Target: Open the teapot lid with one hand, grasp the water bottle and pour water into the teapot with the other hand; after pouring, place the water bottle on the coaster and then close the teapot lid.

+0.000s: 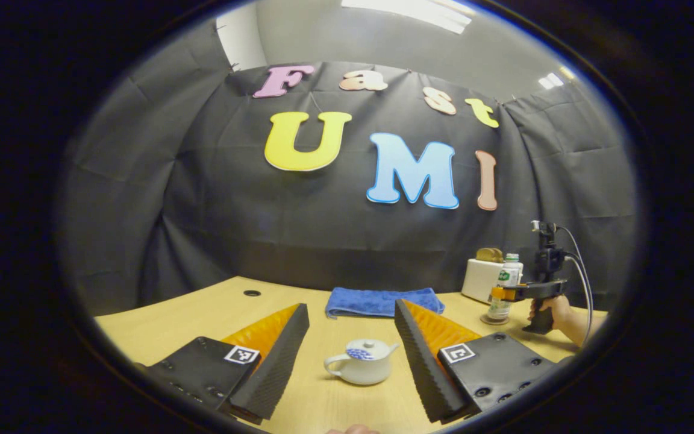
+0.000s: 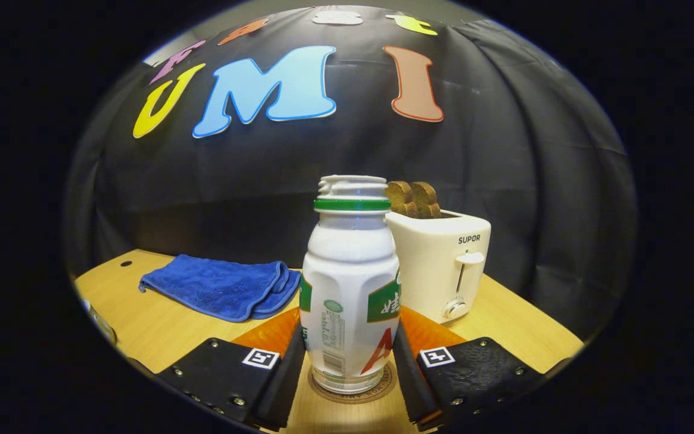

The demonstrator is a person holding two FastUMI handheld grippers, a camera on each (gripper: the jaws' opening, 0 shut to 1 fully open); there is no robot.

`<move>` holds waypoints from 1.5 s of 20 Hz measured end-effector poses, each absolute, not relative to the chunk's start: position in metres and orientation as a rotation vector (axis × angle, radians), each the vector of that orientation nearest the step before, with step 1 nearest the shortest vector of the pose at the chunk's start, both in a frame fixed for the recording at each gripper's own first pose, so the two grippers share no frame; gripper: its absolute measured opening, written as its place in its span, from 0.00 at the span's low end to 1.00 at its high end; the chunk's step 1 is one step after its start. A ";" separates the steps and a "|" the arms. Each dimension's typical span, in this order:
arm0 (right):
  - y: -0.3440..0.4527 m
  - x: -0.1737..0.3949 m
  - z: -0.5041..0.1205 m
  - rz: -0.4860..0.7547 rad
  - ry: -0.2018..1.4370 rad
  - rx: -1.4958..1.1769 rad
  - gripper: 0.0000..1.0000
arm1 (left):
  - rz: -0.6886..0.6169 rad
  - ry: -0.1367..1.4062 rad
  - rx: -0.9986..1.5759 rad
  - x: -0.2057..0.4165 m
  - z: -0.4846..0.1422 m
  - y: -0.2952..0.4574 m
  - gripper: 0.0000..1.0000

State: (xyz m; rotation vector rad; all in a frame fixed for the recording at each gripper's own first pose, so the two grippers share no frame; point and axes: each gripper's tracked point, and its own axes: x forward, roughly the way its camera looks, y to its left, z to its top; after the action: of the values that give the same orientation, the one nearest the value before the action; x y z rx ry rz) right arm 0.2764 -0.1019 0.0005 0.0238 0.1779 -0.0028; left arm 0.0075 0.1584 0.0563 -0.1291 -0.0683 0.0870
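White plastic water bottle (image 2: 351,283) stands on its round coaster (image 2: 353,386); our right tool (image 2: 350,355) seemingly pinches it. Left tool (image 1: 352,355) spread before the lidded white ceramic teapot (image 1: 361,360): lift lid next.

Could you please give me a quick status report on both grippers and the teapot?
Left gripper open, teapot between its fingers, lid on. Right gripper shut on bottle, standing on coaster. Nothing in the way.
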 end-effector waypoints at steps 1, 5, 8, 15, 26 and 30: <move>-0.107 0.276 -0.001 -0.015 0.180 0.026 0.70 | 0.087 -0.066 -0.124 0.007 0.054 0.157 0.96; -0.109 0.278 -0.005 -0.017 0.173 0.023 0.70 | 0.078 -0.059 -0.116 0.009 0.050 0.150 0.96; -0.106 0.277 -0.005 -0.016 0.171 -0.007 0.70 | 0.082 -0.067 -0.096 0.007 0.054 0.147 0.96; -0.111 0.270 -0.005 -0.066 0.146 -0.099 0.96 | 0.060 -0.066 -0.096 0.000 0.053 0.138 0.96; -0.029 0.087 0.048 -0.014 -0.025 -0.007 0.96 | 0.068 -0.106 -0.122 0.004 0.035 0.085 0.96; 0.024 0.031 0.019 0.076 -0.014 -0.084 0.97 | 0.058 0.018 -0.169 0.022 -0.014 0.051 0.96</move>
State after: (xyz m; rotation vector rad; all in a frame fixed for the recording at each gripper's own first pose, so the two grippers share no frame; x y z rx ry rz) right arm 0.0314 0.0243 0.0190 -0.0837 -0.0137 0.0763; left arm 0.0223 0.0511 -0.0145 -0.1693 0.0177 0.0580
